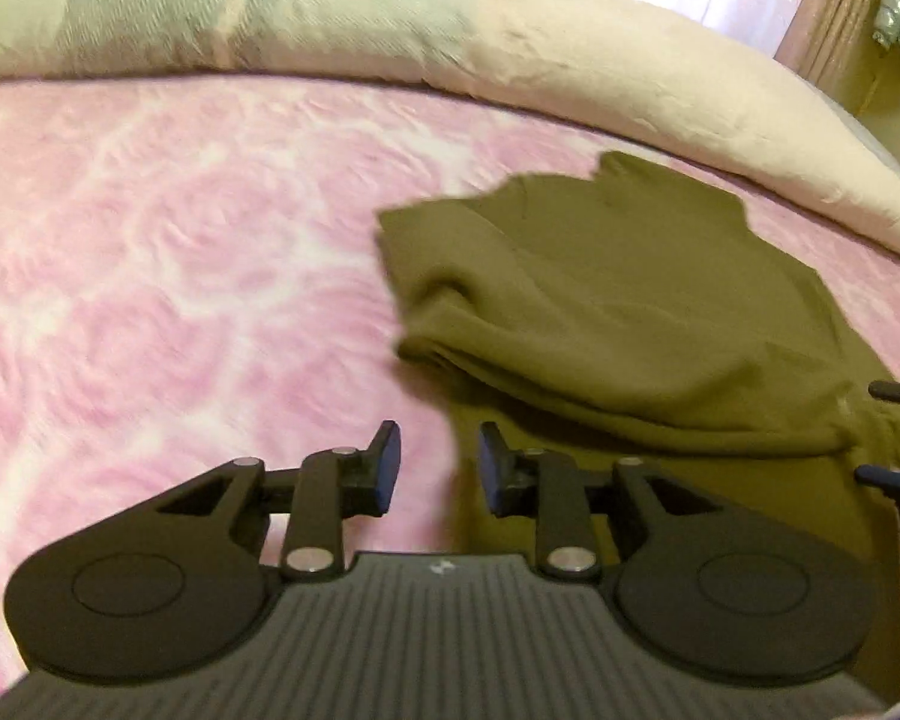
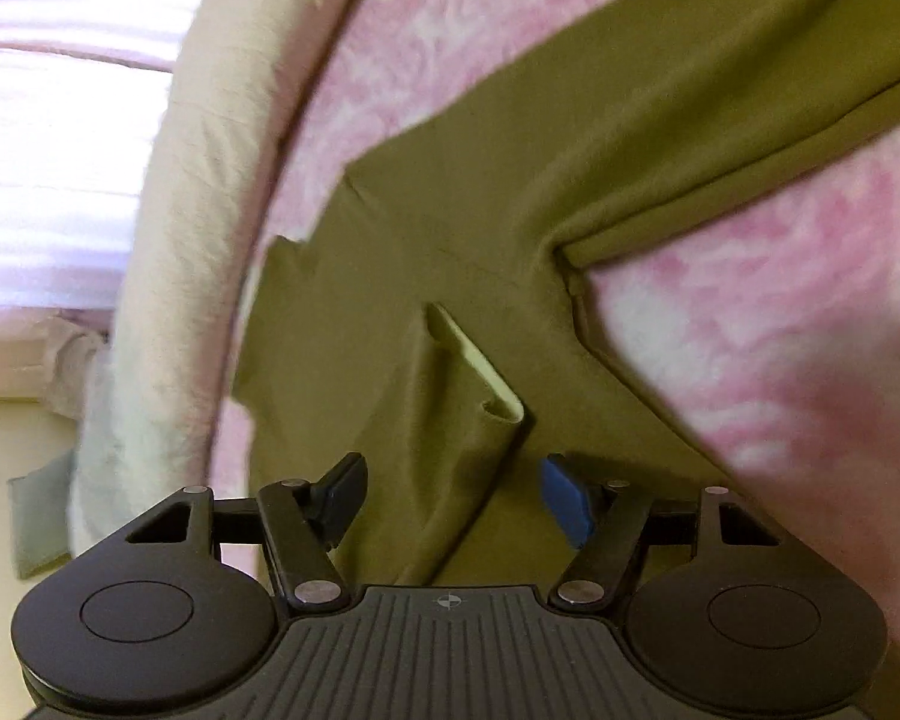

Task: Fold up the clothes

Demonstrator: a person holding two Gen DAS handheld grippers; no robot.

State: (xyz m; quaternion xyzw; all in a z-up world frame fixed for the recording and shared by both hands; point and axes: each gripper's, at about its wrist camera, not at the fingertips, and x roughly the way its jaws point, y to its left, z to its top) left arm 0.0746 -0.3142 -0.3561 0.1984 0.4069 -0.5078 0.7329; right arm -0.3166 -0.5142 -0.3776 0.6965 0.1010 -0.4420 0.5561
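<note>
An olive green garment lies partly folded on the pink bedspread, with a rolled edge on its left side. My left gripper hovers open at the garment's near left edge, with nothing between its fingers. At the right edge of the left wrist view the tips of my right gripper sit over the cloth. In the right wrist view the garment spreads away from me. My right gripper stands open astride a raised ridge of olive cloth with a pale inner strip. The pads do not press it.
A cream duvet is bunched along the far side of the bed, with a grey-green blanket behind it. Curtains hang at the back right. In the right wrist view the cream bed edge drops to the floor.
</note>
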